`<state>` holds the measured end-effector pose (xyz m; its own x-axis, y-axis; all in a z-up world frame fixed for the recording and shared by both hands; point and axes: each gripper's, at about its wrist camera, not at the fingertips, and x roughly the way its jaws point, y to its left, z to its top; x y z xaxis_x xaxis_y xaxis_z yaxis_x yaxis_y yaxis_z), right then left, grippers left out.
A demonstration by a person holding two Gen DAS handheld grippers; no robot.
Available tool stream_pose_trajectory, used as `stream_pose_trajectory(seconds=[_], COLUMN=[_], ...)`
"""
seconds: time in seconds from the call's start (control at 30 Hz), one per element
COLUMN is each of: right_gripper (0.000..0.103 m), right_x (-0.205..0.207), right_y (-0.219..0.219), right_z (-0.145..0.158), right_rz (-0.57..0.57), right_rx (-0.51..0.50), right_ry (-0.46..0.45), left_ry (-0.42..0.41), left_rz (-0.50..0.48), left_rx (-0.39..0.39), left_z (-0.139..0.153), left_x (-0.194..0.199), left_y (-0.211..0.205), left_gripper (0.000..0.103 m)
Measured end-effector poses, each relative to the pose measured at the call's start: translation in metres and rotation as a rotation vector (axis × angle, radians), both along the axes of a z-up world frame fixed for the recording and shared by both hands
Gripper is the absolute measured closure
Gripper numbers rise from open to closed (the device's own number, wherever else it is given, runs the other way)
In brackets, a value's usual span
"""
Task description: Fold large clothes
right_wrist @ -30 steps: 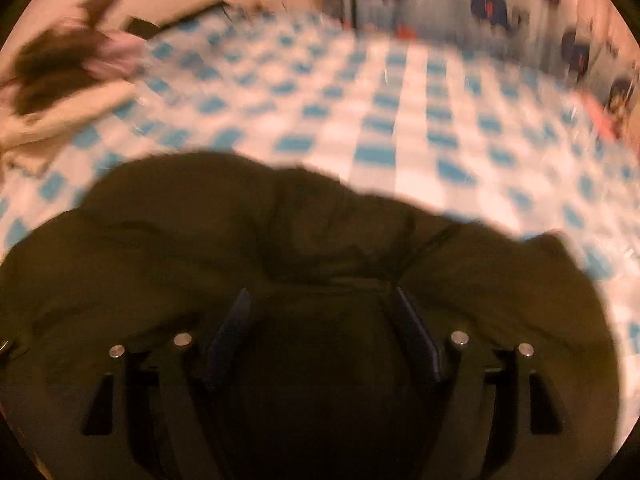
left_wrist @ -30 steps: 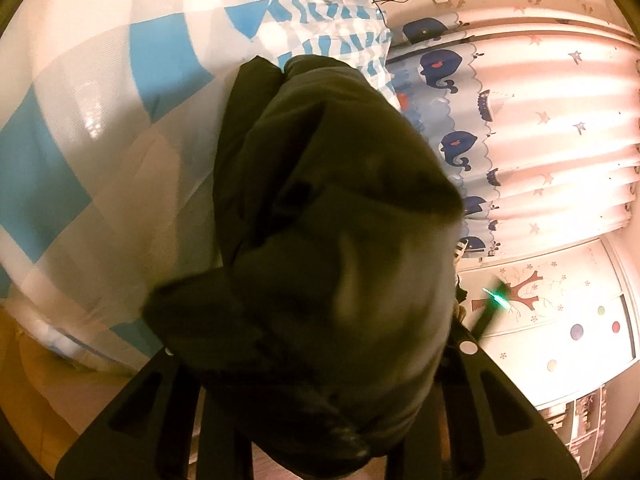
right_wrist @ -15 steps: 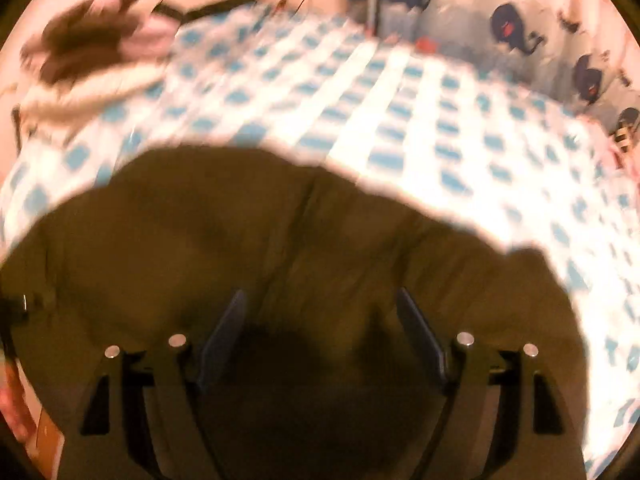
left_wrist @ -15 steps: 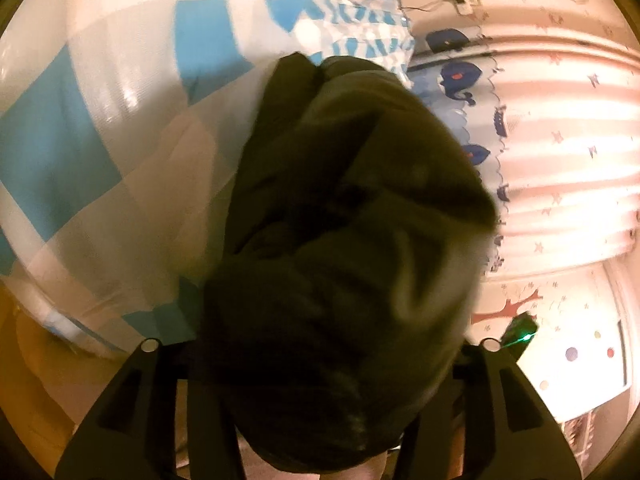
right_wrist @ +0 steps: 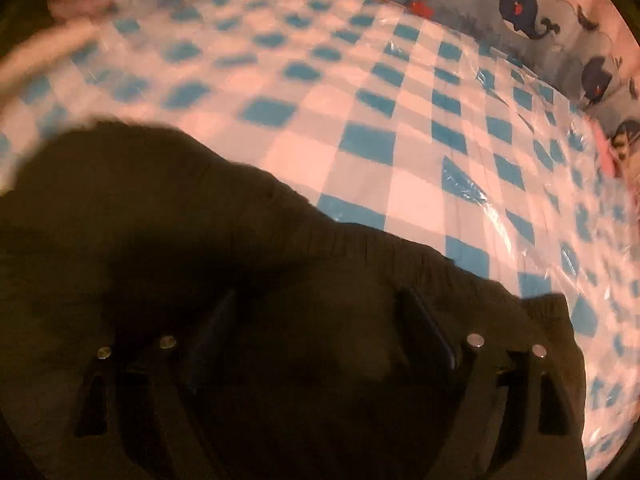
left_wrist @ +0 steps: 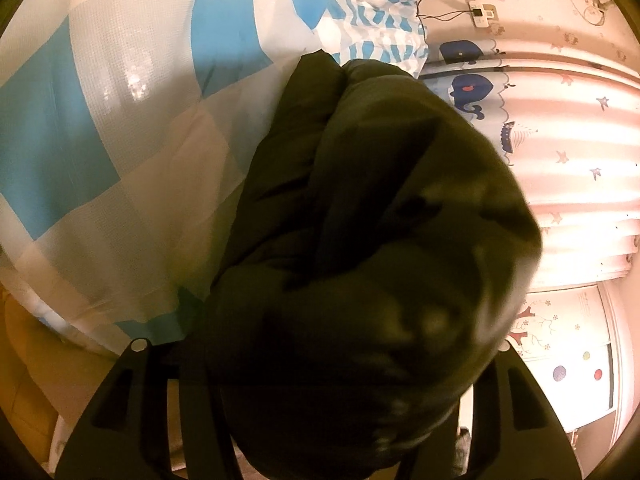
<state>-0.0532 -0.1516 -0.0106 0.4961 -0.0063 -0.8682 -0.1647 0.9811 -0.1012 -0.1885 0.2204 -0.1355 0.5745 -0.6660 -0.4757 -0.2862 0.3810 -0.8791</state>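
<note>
A large dark olive garment (left_wrist: 380, 240) fills the middle of the left wrist view, bunched over my left gripper (left_wrist: 336, 360), whose fingertips are hidden by the cloth; it appears shut on the fabric. In the right wrist view the same dark garment (right_wrist: 200, 240) lies over the near part of the bed and covers my right gripper (right_wrist: 320, 320). Its blue-padded fingers (right_wrist: 428, 328) stand wide apart with cloth draped between them. An elastic waistband edge (right_wrist: 400, 240) runs across the checked sheet.
The bed has a blue-and-white checked cover under clear plastic (right_wrist: 400, 120). A whale-print curtain (right_wrist: 528, 12) hangs behind it, also in the left wrist view (left_wrist: 560, 140). A blurred pile of pink and cream clothes (right_wrist: 72, 8) lies at the bed's far left.
The right gripper has swung right over the bed; the clothes pile slid to the frame's top left. The left view has tilted slightly, the garment still bunched over it.
</note>
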Motion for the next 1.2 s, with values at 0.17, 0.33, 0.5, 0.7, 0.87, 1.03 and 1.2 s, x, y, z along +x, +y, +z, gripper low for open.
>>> stream_pose_trajectory(seconds=[0.17,0.33,0.5,0.7,0.87,1.03,1.2], right_gripper=[0.022,0.016,0.017,0.016,0.015,0.015,0.015], right_x=[-0.085,-0.095,-0.109,-0.151,-0.149,-0.168,-0.155], right_y=[0.014,0.033,0.027,0.041,0.039,0.045,0.027], right_z=[0.04,-0.018,0.016,-0.002,0.0,0.002,-0.001], right_rz=[0.126,0.194,0.184,0.248,0.224,0.27,0.266], right_rx=[-0.009,-0.103,-0.019,-0.1,-0.037,-0.08,0.055], right_ry=[-0.096,-0.054,-0.051,-0.039,-0.023,-0.033,0.019], left_ry=[-0.002,-0.007,-0.005,-0.006,-0.06,-0.099,-0.203], left_rz=[0.009,0.025,0.035,0.047,0.025,0.012,-0.022], left_rx=[0.014,0.036,0.058,0.064,0.127,0.188,0.31], left_z=[0.003,0.007,0.016,0.013,0.038,0.055,0.096], left_x=[0.005,0.003,0.004,0.001,0.002,-0.001,-0.007], left_y=[-0.002,-0.007,-0.007,-0.008,-0.018,-0.023,-0.048], left_gripper=[0.052,0.052,0.052,0.052,0.056,0.061,0.063])
